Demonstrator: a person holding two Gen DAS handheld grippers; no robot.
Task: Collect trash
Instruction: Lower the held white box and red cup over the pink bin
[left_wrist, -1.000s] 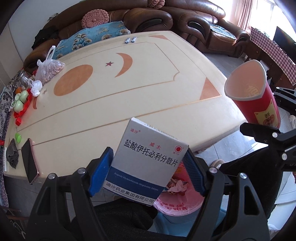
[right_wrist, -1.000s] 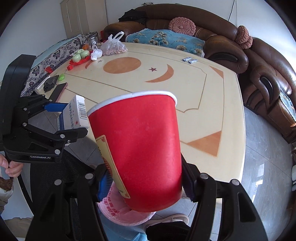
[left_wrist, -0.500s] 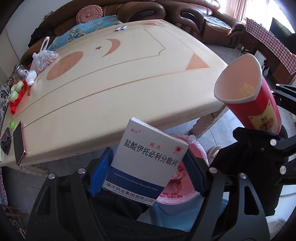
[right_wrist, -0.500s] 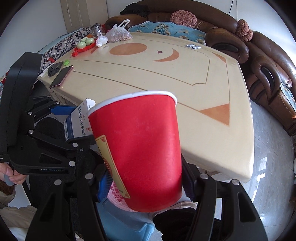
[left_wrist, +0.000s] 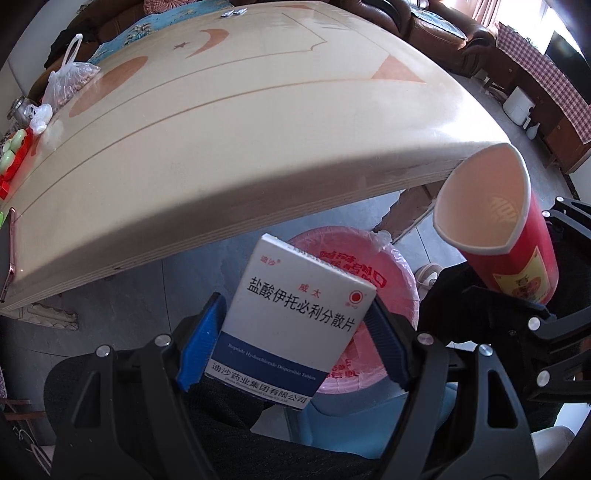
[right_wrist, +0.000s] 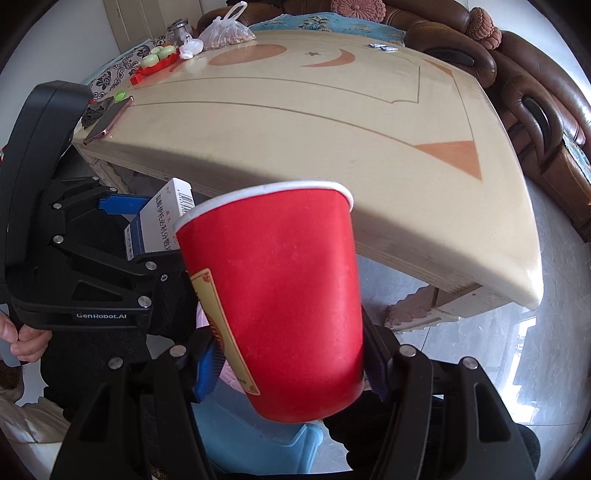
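Box (left_wrist: 295, 317) hides much of the pink-lined bin (left_wrist: 388, 266); cup (right_wrist: 280, 306) blocks nearly all of it from the right wrist view.

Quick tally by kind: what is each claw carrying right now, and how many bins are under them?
White and blue cardboard medicine box, in left claw: 1
Red paper cup, in right claw: 1
Blue bin with pink plastic liner: 1
Total: 3

My left claw (left_wrist: 295, 343) has the box (left_wrist: 295, 325) between its fingers, off the table (left_wrist: 258, 122) edge, above the bin (left_wrist: 391, 280) below. My right claw (right_wrist: 288, 365) has the cup (right_wrist: 280, 295) just right of the box. Phone (right_wrist: 109, 120) at table's near left corner; bag (right_wrist: 227, 31) and tray (right_wrist: 155, 62) at far left; sofa (right_wrist: 535, 99) behind.
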